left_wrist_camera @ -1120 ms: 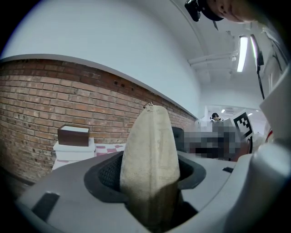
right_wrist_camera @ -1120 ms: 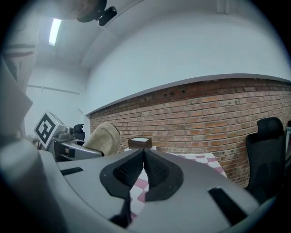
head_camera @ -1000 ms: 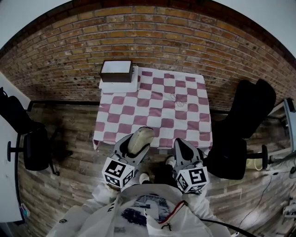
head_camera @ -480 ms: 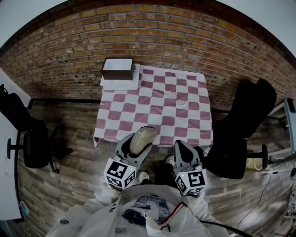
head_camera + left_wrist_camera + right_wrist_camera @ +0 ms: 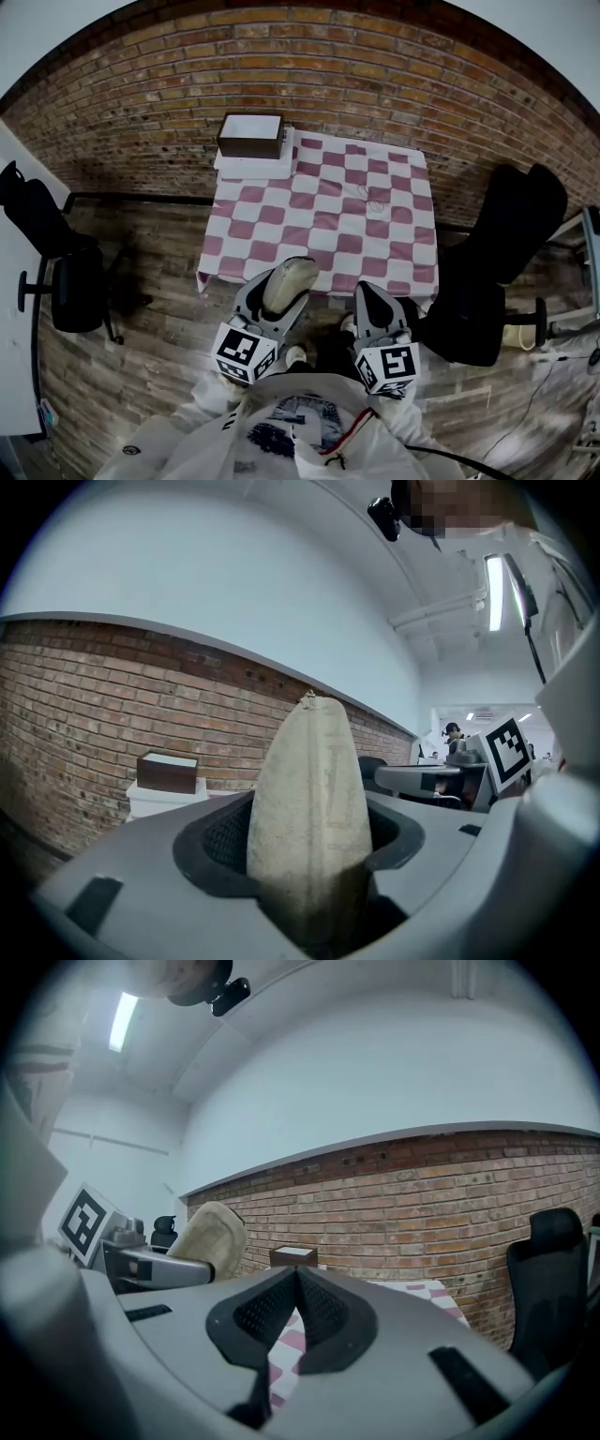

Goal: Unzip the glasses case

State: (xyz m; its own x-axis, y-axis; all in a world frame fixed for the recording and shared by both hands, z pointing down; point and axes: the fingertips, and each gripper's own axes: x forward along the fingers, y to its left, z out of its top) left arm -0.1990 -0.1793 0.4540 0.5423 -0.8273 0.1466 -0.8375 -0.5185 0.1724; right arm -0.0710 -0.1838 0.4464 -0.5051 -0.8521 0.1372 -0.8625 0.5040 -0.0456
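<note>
In the lower middle of the head view, the left tool [image 5: 284,277] is clamped on the beige glasses case [image 5: 288,281], its dark pads pressing on both flanks. In the left gripper view the case stands on edge between the jaws, its narrow end pointing away, with a small metal zip pull [image 5: 308,698] at the far tip. The case is in the air, just below the near edge of the surface [image 5: 323,225] with its pink-and-white checked cloth, not on it. Just right of it, the right tool [image 5: 368,291] has its jaws pressed together with nothing between them. A brown box [image 5: 251,136] sits on a white one at the surface's upper left corner, and a black chair [image 5: 506,244] stands at the right
</note>
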